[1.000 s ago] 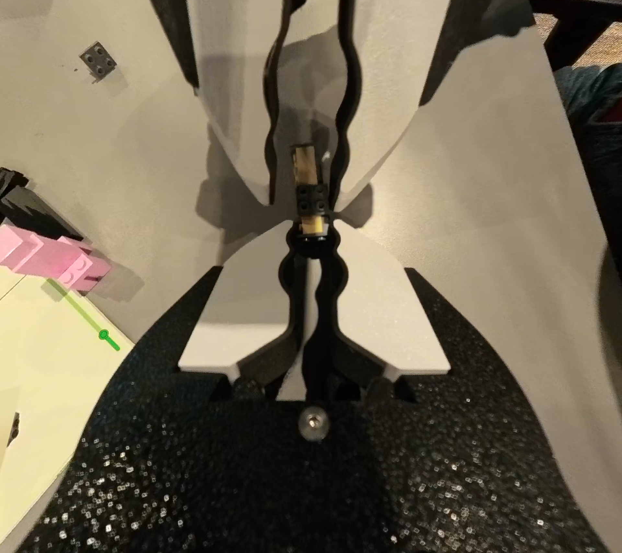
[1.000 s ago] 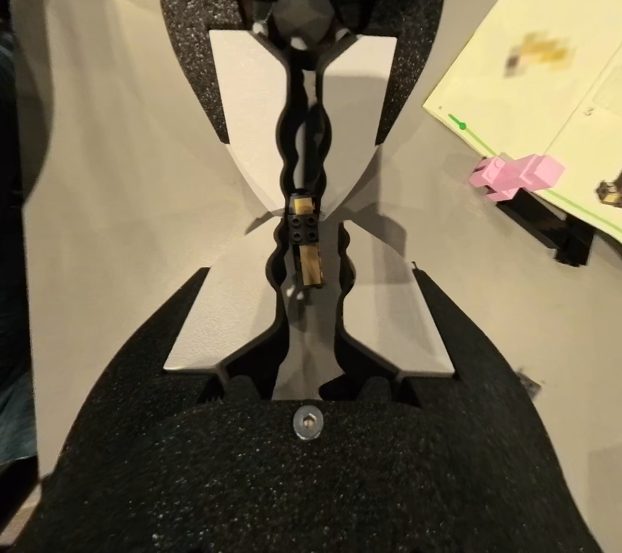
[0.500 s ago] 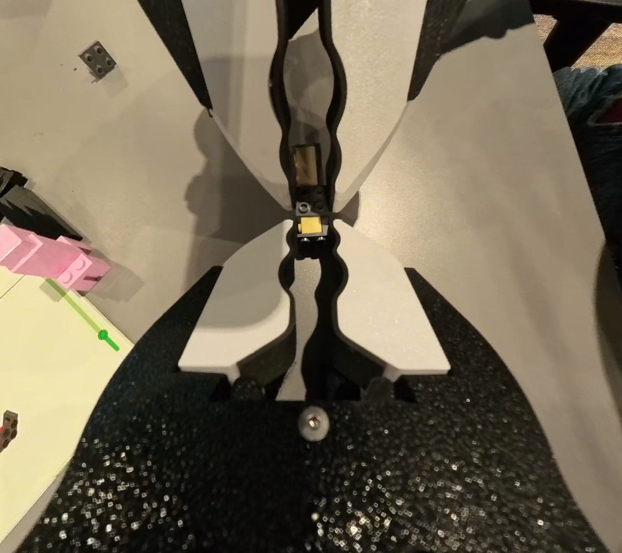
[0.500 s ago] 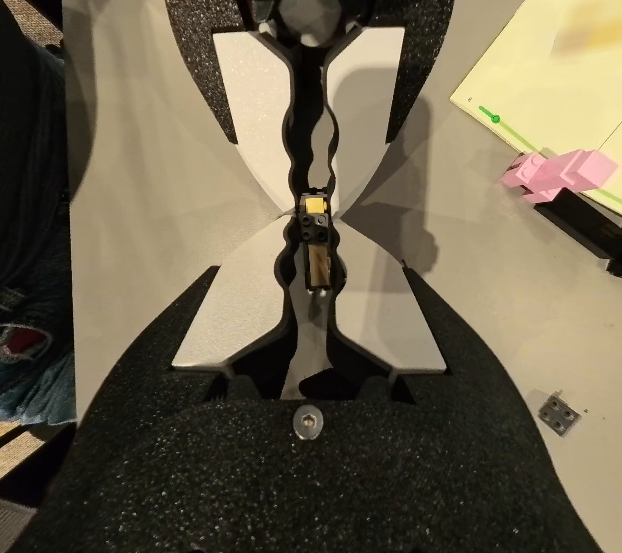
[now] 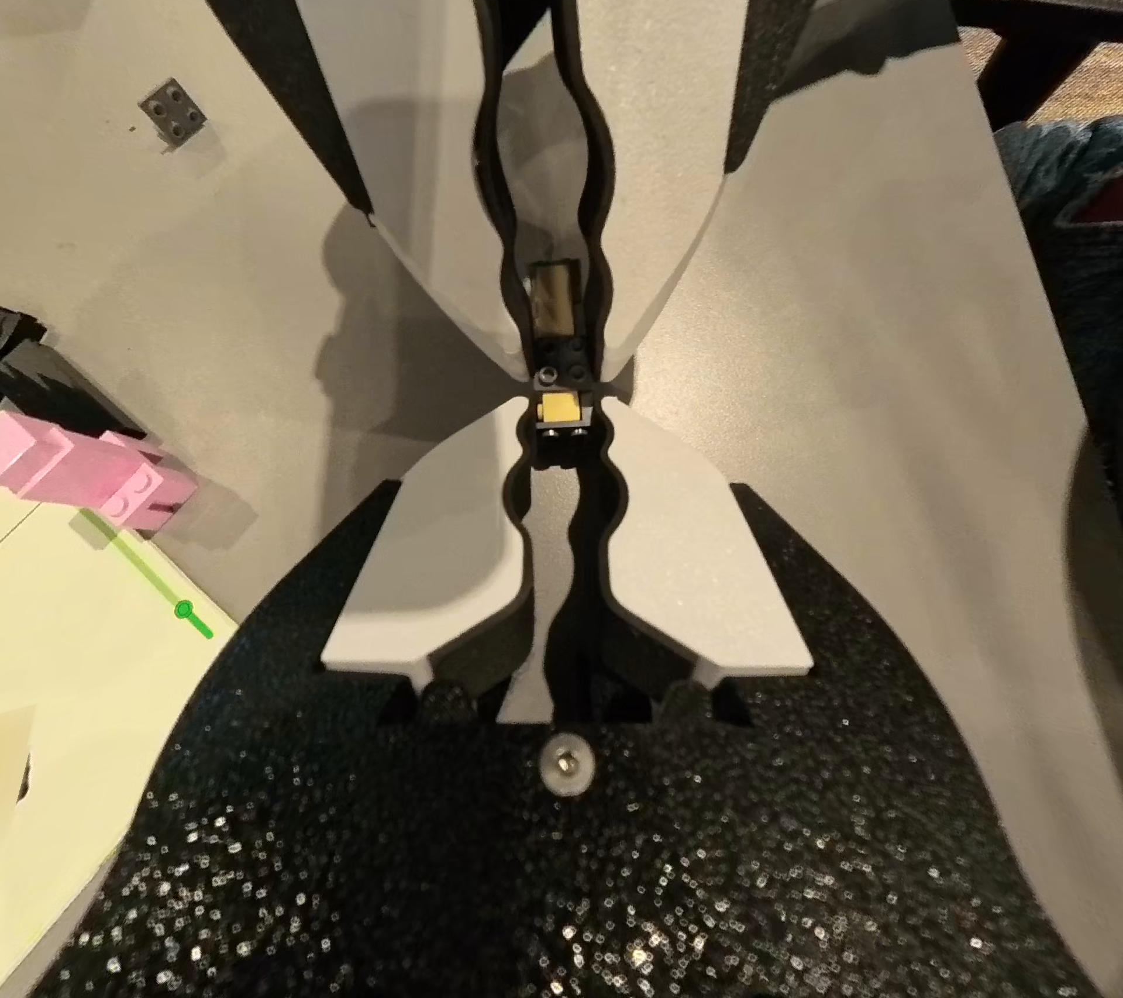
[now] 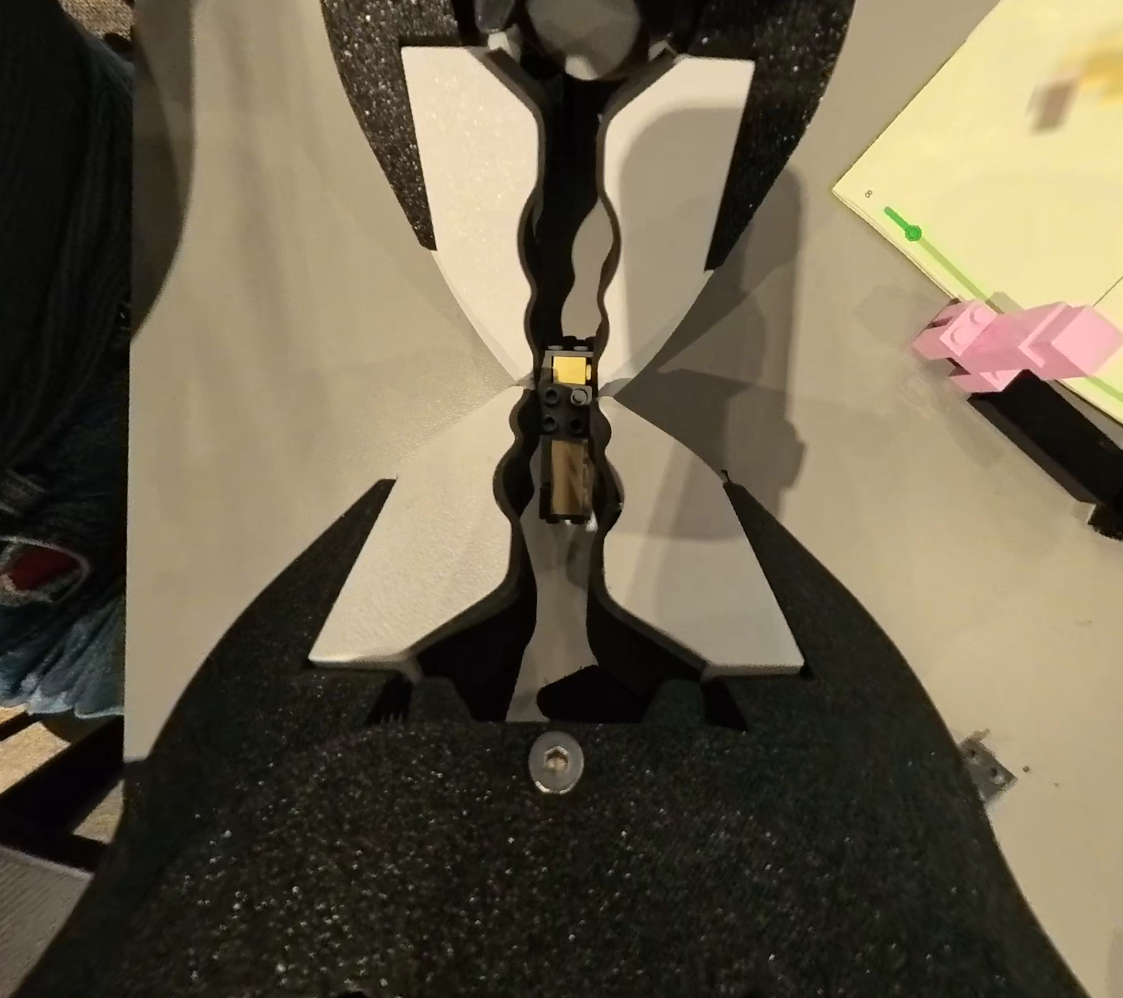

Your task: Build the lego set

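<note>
The small black-and-tan lego sub-assembly [image 6: 568,437], a studded black plate joined to a tan glossy block, sits at the centre of both wrist views, held above the grey tabletop [image 5: 243,270]. The right gripper [image 6: 565,458] is clamped on it. Butted against its far end is a smaller black piece with a yellow square tile [image 5: 560,409], pinched in the closed left gripper [image 5: 562,422]; the two grippers meet tip to tip. The pieces touch, but whether they are fully pressed together cannot be told.

In the left wrist view, a loose dark grey two-by-two studded plate [image 5: 173,116] lies on the table at 10 o'clock from the join, well apart. At 8 o'clock a finished-looking pink brick figure [image 5: 91,482] rests half on the pale green instruction booklet [image 5: 73,665], beside a black brick structure [image 5: 54,397] at the frame's edge.

By my judgement the build is partway: the pink figure looks done, this small joint is in hand, and the grey plate is not yet used. How much more the set needs is not shown.
</note>
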`<move>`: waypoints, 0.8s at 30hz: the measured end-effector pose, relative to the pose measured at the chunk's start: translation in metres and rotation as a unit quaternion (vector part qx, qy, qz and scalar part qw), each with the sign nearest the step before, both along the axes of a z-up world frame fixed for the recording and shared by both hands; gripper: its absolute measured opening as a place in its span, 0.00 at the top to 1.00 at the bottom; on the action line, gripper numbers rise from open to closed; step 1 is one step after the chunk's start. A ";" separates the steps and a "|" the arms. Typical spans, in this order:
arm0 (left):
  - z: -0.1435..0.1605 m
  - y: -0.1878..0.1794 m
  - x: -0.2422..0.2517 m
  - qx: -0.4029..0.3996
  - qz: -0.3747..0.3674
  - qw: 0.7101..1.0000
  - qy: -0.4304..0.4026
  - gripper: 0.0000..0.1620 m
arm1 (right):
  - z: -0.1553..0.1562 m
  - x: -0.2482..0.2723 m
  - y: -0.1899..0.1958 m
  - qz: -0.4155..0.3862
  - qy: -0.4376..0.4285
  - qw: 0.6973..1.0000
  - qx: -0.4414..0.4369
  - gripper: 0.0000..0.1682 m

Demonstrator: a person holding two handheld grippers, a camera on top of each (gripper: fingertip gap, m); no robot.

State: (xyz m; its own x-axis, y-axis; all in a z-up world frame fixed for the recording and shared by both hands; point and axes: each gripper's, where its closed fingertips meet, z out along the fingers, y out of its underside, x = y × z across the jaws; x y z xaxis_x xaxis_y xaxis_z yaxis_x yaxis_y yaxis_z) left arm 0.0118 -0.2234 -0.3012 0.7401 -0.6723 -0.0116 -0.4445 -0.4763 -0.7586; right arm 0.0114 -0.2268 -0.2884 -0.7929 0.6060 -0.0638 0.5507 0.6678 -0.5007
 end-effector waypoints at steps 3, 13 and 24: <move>0.001 0.001 -0.002 0.012 0.004 1.000 0.010 0.84 | 0.000 0.000 0.000 0.008 0.005 1.000 0.000 0.91; 0.000 -0.007 0.003 0.001 -0.018 1.000 0.001 0.88 | 0.000 0.003 -0.006 0.041 0.017 0.999 -0.018 0.91; 0.000 -0.006 0.002 0.004 -0.009 1.000 0.005 0.90 | 0.002 -0.001 -0.002 0.013 0.044 0.999 -0.013 0.87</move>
State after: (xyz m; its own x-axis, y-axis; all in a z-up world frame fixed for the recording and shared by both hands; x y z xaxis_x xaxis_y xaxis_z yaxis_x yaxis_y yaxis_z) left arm 0.0134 -0.2292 -0.3015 0.7276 -0.6856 -0.0237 -0.4606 -0.4626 -0.7576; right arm 0.0102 -0.2287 -0.2865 -0.8115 0.5842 -0.0086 0.4861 0.6670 -0.5647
